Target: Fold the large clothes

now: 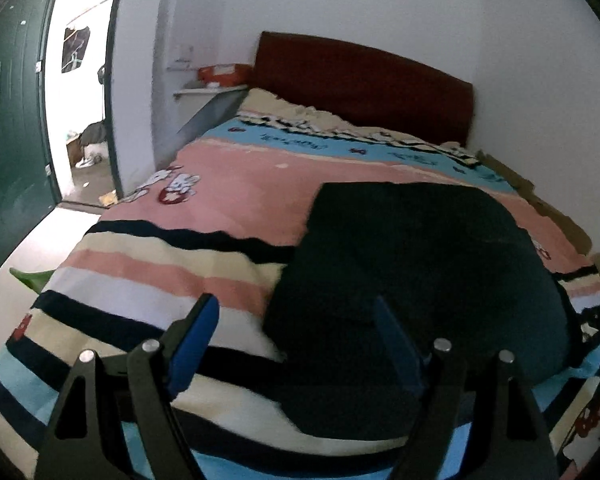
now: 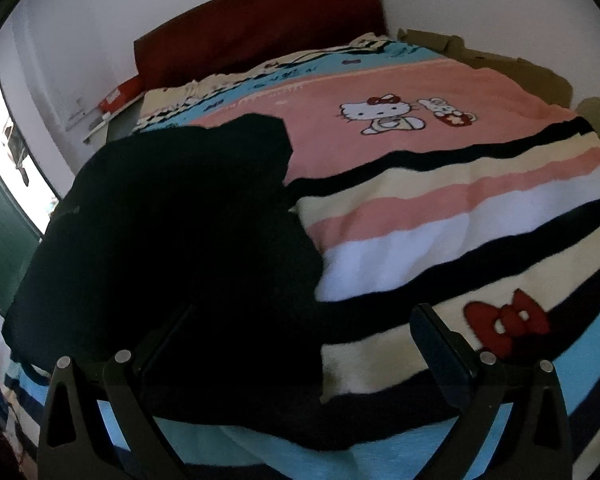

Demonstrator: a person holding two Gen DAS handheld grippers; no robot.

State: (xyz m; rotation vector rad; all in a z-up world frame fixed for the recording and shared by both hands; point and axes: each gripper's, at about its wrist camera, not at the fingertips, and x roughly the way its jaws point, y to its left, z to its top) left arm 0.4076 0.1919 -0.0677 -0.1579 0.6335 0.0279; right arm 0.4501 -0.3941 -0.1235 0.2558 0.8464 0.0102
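A large black garment lies folded flat on the striped cartoon blanket of the bed. My left gripper hovers open above the garment's near left edge, with nothing between its blue pads. In the right wrist view the same black garment fills the left half, spread on the blanket. My right gripper stands open over the garment's near right corner, apart from the cloth and holding nothing.
A dark red headboard stands against the white wall. An orange box sits on a shelf to its left. A green door stands open on the left. Brown cardboard lies along the bed's far right side.
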